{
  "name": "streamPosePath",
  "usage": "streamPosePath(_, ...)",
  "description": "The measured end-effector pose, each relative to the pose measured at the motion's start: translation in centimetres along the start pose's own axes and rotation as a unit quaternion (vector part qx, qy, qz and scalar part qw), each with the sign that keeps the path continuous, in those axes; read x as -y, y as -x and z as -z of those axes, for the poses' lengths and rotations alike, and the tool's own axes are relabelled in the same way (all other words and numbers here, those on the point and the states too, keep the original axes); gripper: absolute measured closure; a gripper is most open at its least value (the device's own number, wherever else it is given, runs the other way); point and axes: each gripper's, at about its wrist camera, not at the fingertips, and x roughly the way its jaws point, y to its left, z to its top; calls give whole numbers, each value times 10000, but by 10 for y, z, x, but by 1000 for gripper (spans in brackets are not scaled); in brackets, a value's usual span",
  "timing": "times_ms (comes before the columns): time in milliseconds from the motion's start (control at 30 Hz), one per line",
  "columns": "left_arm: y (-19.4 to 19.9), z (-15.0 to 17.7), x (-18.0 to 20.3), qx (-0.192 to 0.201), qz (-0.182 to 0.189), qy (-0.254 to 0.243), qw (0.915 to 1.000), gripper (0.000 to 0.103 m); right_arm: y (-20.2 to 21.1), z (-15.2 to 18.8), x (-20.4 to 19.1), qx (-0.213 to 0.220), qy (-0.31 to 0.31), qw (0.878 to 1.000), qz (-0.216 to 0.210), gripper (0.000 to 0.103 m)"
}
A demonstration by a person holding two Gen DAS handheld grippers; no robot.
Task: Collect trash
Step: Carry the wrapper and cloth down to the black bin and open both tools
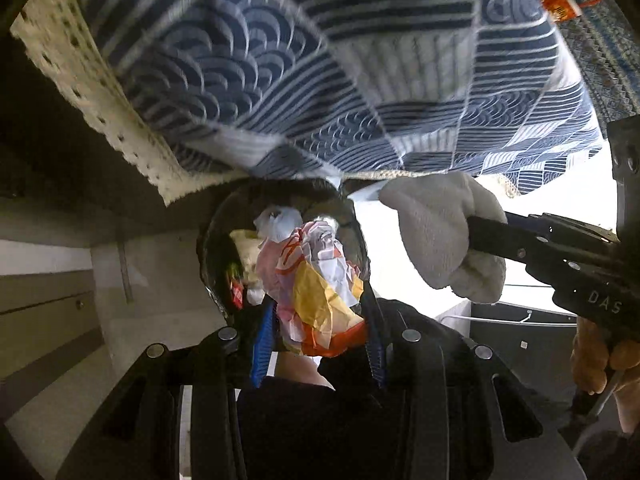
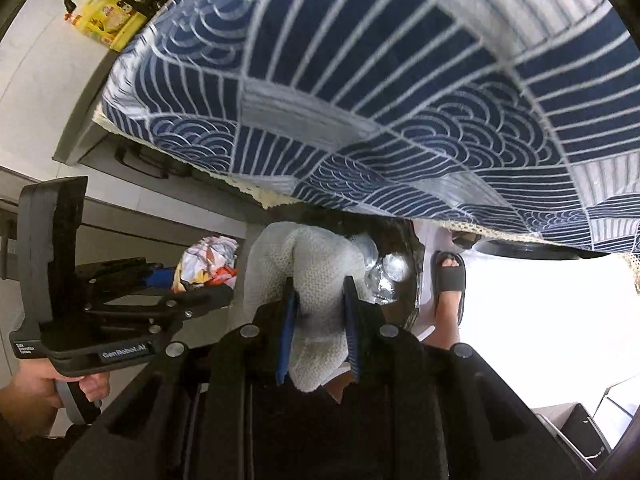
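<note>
My left gripper (image 1: 320,314) is shut on a crumpled orange, yellow and white wrapper (image 1: 320,276). It hangs just above a round bin with a black liner (image 1: 209,252) that holds several other scraps. To the right, my right gripper (image 1: 476,236) holds a grey-white knitted cloth wad (image 1: 436,232) beside the bin's rim. In the right wrist view the right gripper (image 2: 320,316) is shut on that cloth wad (image 2: 316,268), over the black liner (image 2: 402,240). The left gripper (image 2: 176,280) with the wrapper (image 2: 208,260) shows at the left.
A blue and white patterned tablecloth (image 1: 320,60) overhangs the table edge just above the bin. A yellow bottle (image 2: 104,16) stands on the table. A person's foot in a dark sandal (image 2: 450,276) is on the pale floor right of the bin. A hand (image 2: 36,384) grips the left tool's handle.
</note>
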Motion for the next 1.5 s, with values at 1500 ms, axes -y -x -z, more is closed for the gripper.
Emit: streamPosePath(1500,-58,-2,-35,-512,-195,604,9967,51,-58,-9,9,-620,-355,9974,115,69)
